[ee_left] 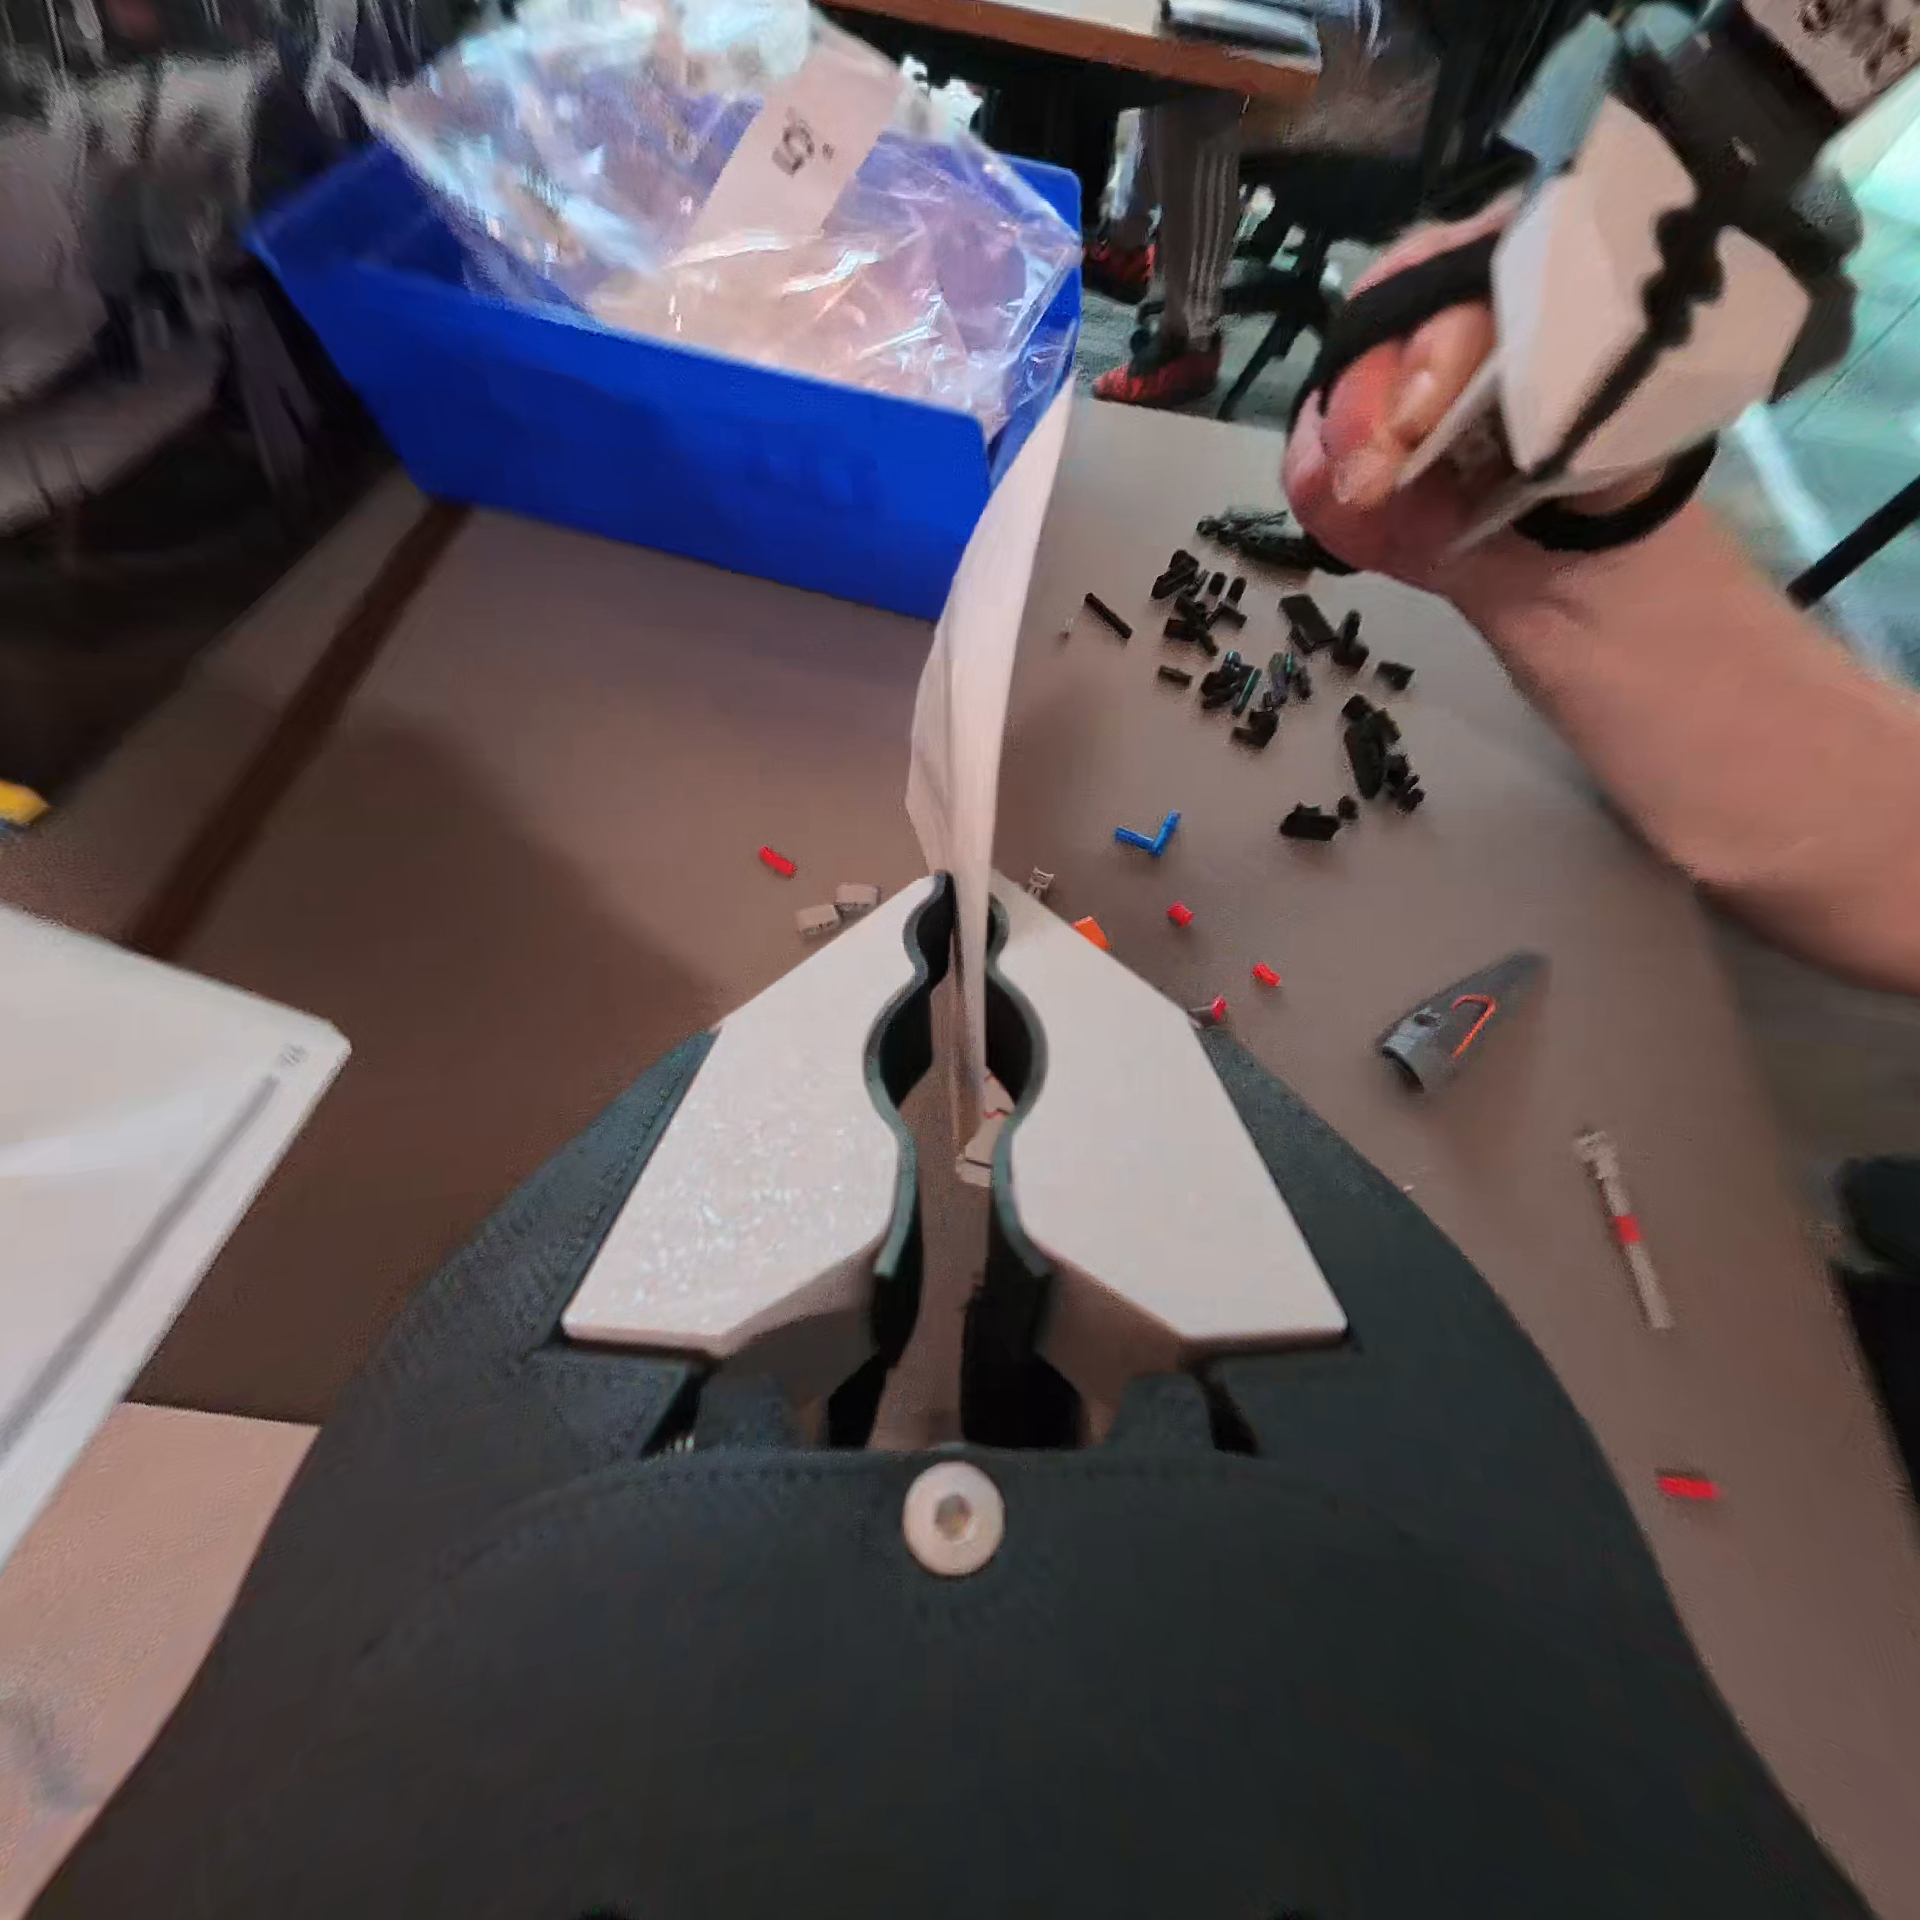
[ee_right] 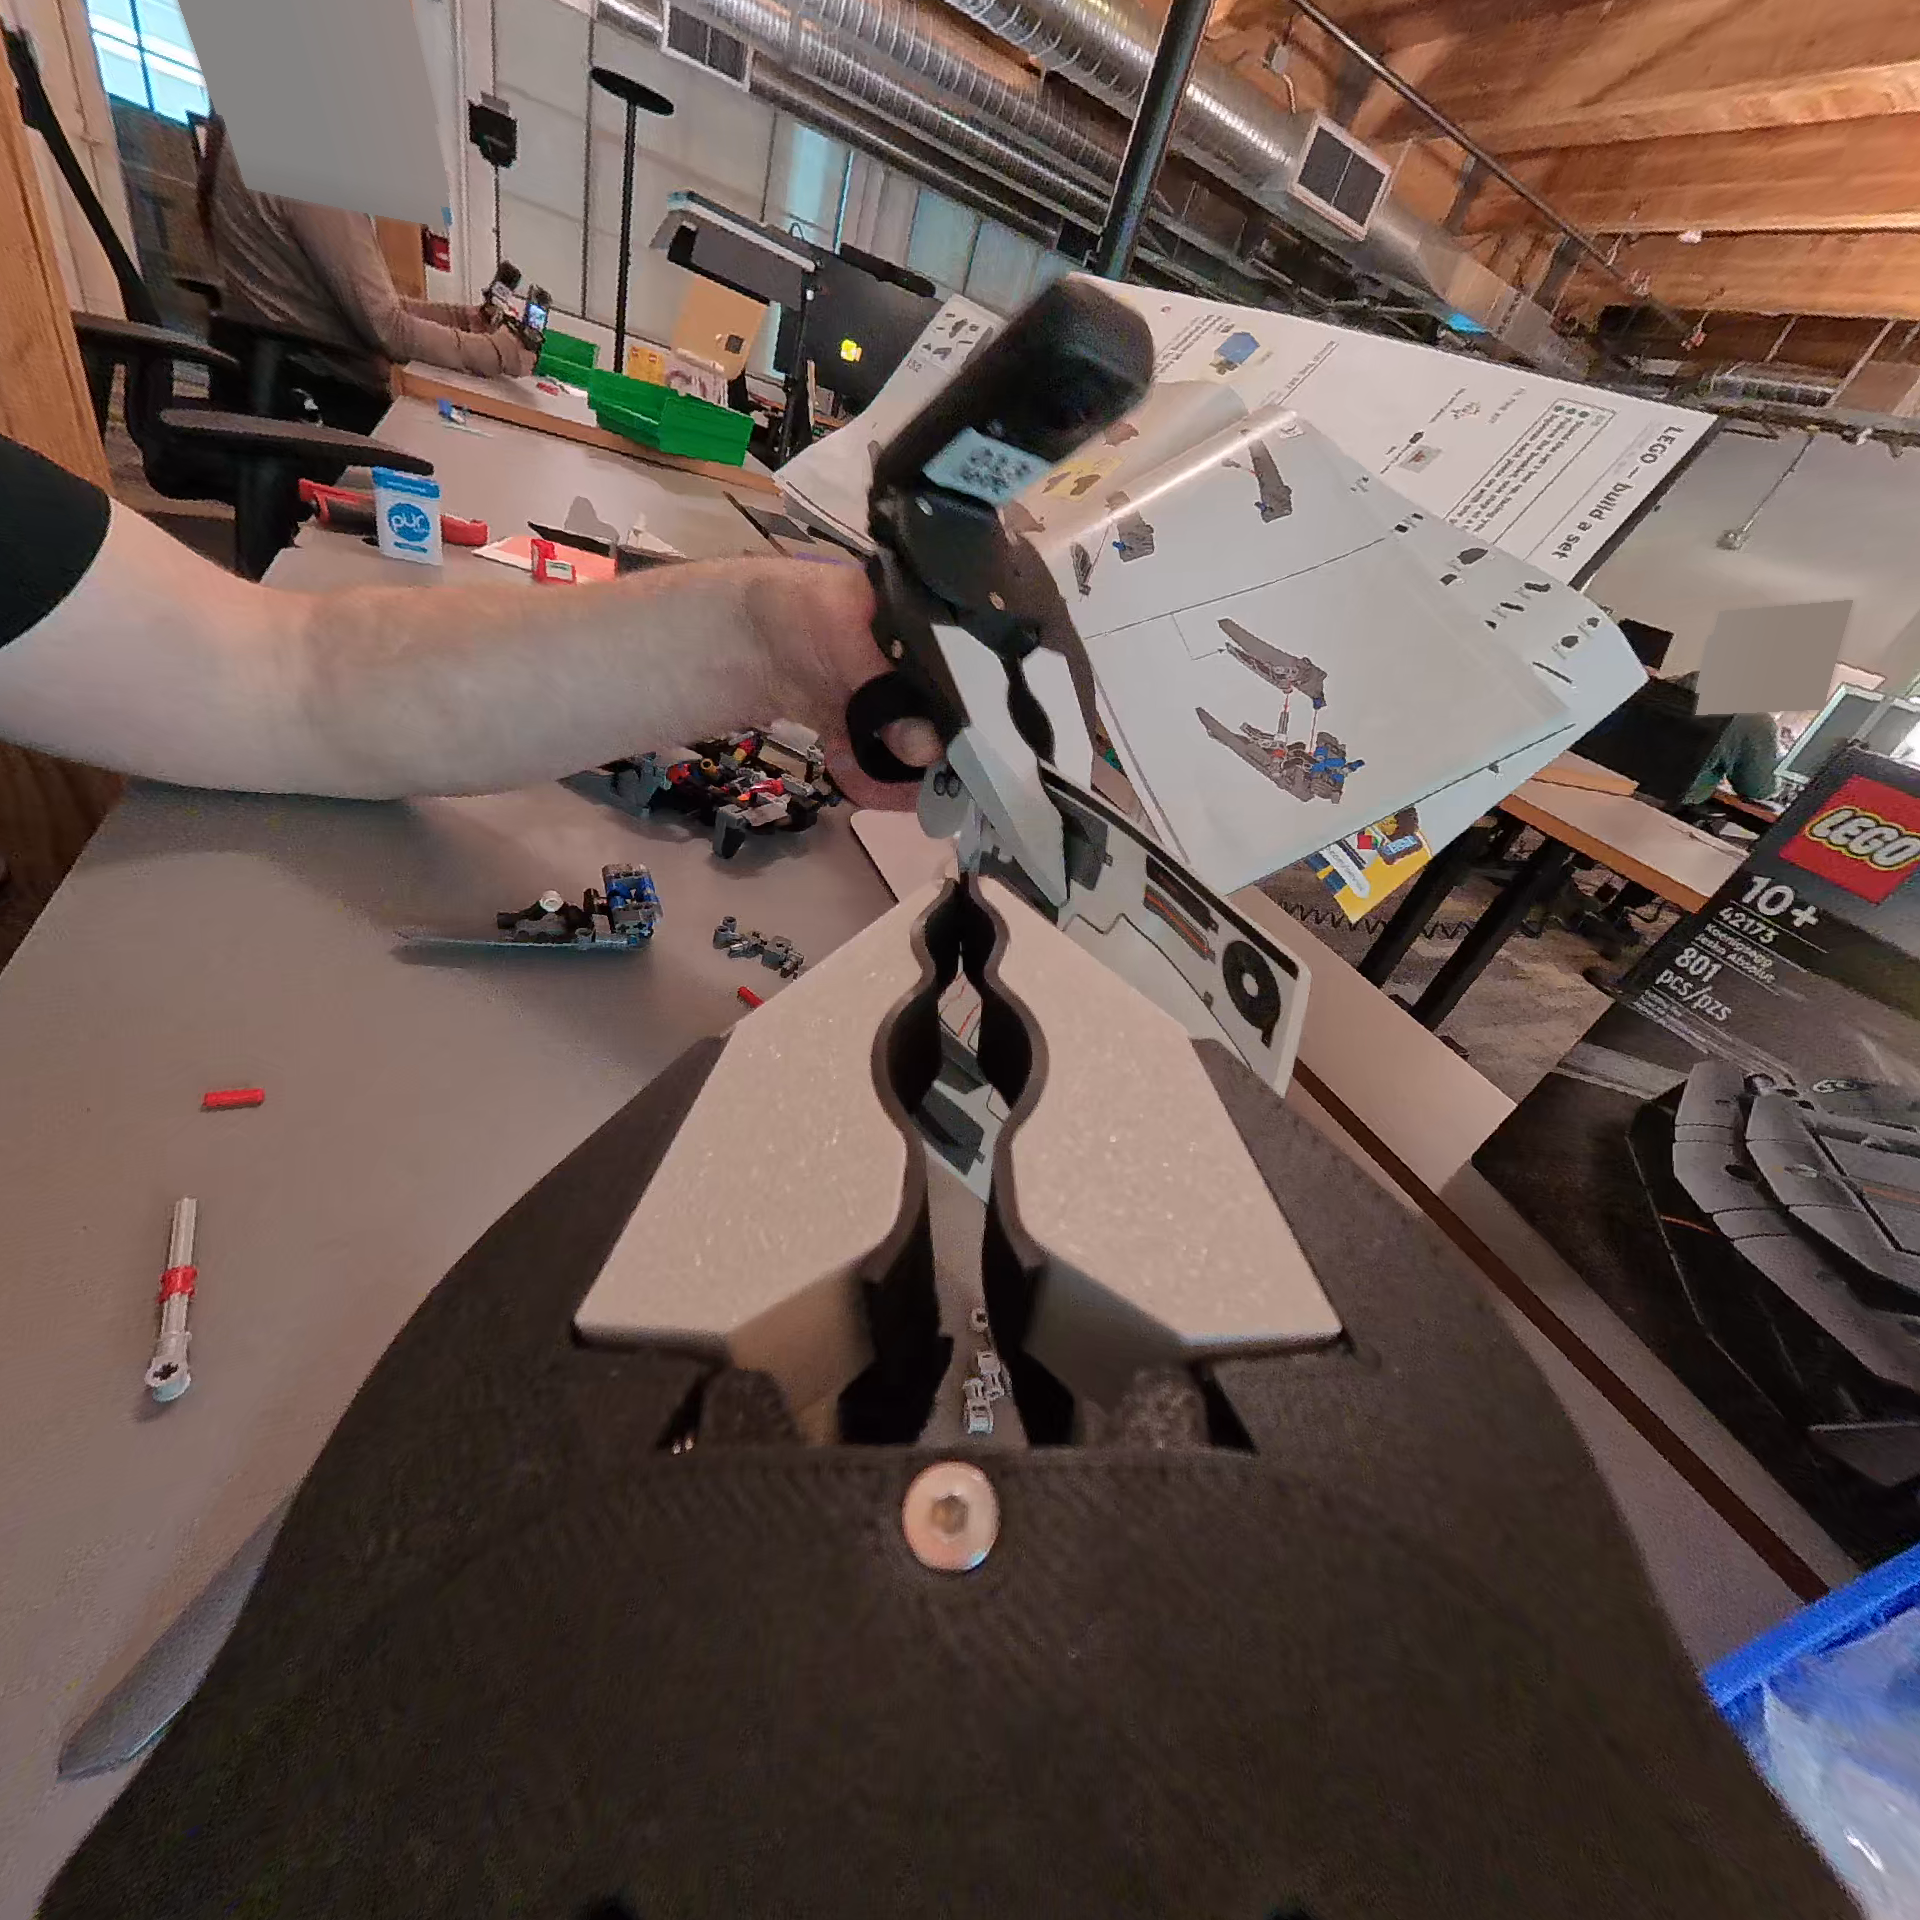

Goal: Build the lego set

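Observation:
In the left wrist view my left gripper (ee_left: 971, 904) is shut on a white paper sheet (ee_left: 987, 675) that stands edge-on between the pads and rises toward the blue bin. The right wrist view shows the same gripper (ee_right: 971, 821) at the open instruction booklet (ee_right: 1351, 644), with a white sticker sheet (ee_right: 1195, 935) just below it. My right gripper (ee_right: 961, 899) is shut with nothing visible between its tips. It also shows, blurred, in the left wrist view (ee_left: 1444, 468), raised above a pile of black pieces (ee_left: 1288, 665).
A blue bin (ee_left: 675, 436) holds plastic bags. Loose on the table lie a blue L-piece (ee_left: 1148, 831), a grey panel (ee_left: 1465, 1018), an axle (ee_right: 171, 1299), a part-built assembly (ee_right: 727, 779) and a smaller one (ee_right: 582, 920). The set's box (ee_right: 1766, 1039) stands at the right. Across from one pair of fingers to the other is roughly 12 centimeters.

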{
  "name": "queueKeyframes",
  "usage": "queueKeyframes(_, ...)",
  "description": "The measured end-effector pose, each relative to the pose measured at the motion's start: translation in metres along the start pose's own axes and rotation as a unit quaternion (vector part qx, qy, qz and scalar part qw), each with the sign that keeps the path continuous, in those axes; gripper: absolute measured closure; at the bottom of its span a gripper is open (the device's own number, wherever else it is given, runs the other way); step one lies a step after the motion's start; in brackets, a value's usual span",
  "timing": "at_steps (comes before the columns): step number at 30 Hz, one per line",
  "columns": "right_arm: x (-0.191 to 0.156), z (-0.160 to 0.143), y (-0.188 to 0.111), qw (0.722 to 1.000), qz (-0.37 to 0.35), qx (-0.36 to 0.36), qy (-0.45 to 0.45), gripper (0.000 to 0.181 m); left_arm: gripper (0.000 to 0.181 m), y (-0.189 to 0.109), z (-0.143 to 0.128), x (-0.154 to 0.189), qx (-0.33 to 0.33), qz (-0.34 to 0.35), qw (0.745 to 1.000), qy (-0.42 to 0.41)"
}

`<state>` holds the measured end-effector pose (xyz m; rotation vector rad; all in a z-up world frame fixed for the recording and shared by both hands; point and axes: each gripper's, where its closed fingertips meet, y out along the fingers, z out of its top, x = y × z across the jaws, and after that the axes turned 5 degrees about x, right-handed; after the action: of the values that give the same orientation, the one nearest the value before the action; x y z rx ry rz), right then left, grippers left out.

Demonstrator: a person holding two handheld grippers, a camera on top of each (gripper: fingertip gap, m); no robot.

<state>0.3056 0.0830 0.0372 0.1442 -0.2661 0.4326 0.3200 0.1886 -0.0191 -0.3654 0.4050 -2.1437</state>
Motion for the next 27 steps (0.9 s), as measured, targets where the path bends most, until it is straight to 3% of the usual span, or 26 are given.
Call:
queueKeyframes(3,0.002,-0.003,0.000,1.000,-0.003,-0.003,0.004,0.181,0.170,0.010,-0.023,-0.026,-0.027,0.028,0.998,-0.054)
queueKeyframes(5,0.004,-0.005,0.000,1.000,-0.007,-0.007,0.004,0.181,0.156,0.013,-0.030,-0.041,-0.035,0.067,0.996,-0.046)
queueKeyframes(8,0.008,-0.006,0.000,1.000,-0.023,-0.013,-0.008,0.181,0.129,0.011,-0.037,-0.060,-0.076,0.150,0.986,0.019)
queueKeyframes(12,0.016,-0.008,0.005,0.989,-0.093,-0.062,-0.097,0.181,0.124,0.001,-0.019,-0.064,-0.077,0.219,0.967,0.101)
queueKeyframes(14,0.022,-0.009,0.010,0.965,-0.148,-0.108,-0.186,0.181,0.134,0.000,0.002,-0.043,-0.032,0.187,0.975,0.115)
queueKeyframes(18,0.020,-0.003,0.023,0.886,-0.224,-0.175,-0.366,0.181,0.143,-0.006,0.045,0.031,0.086,-0.013,0.996,0.025)
queueKeyframes(21,0.014,0.005,0.031,0.839,-0.248,-0.186,-0.448,0.181,0.161,-0.017,0.056,0.047,0.109,-0.065,0.992,-0.005)
queueKeyframes(27,0.014,0.004,0.034,0.811,-0.260,-0.195,-0.486,0.181,0.163,-0.015,0.053,0.054,0.109,-0.108,0.987,-0.053)
